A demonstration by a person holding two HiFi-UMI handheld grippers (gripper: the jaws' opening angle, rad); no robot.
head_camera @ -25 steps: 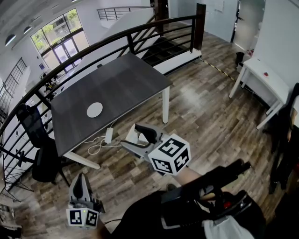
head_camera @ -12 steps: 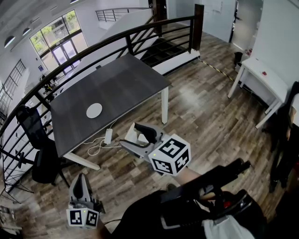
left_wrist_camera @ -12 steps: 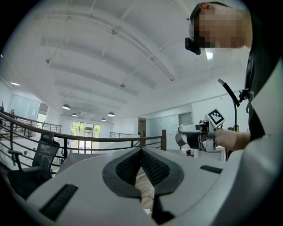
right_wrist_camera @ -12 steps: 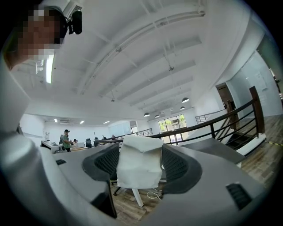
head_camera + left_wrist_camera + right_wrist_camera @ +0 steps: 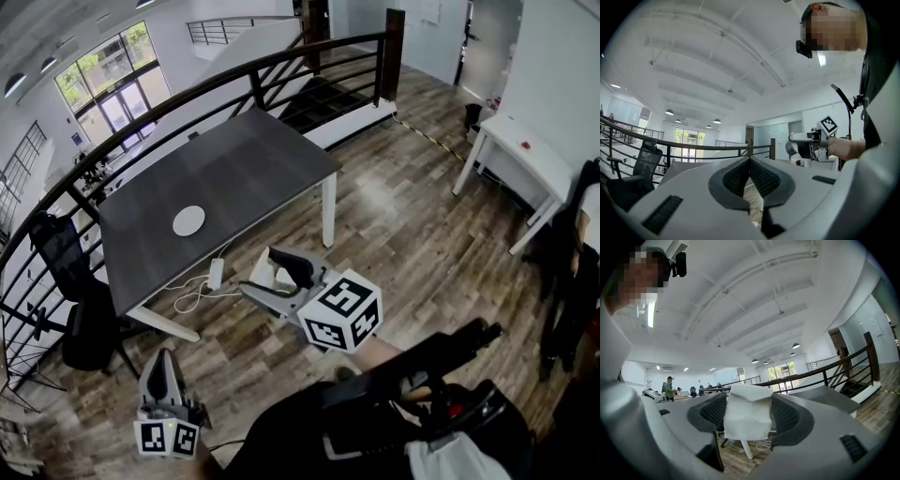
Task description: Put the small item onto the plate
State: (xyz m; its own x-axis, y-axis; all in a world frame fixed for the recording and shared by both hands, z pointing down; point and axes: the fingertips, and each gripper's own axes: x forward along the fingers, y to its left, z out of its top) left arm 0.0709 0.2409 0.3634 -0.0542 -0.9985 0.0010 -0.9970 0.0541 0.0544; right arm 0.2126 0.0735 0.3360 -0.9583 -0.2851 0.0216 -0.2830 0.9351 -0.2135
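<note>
A small white plate (image 5: 189, 221) lies on the dark grey table (image 5: 253, 164) near its left end. My right gripper (image 5: 274, 274) is held over the wooden floor in front of the table, shut on a small white item (image 5: 263, 273). That white item (image 5: 749, 411) fills the gap between the black pads in the right gripper view. My left gripper (image 5: 161, 367) hangs low at the bottom left, far from the table, jaws pressed together with nothing between them (image 5: 750, 169).
A black railing (image 5: 234, 84) runs behind the table. A black office chair (image 5: 70, 281) stands at the table's left. A white power strip with a cable (image 5: 214, 275) lies on the floor under the table's front edge. A white desk (image 5: 525, 169) stands at the right.
The view has shifted very slightly; both grippers hold their places and the right one keeps the white item.
</note>
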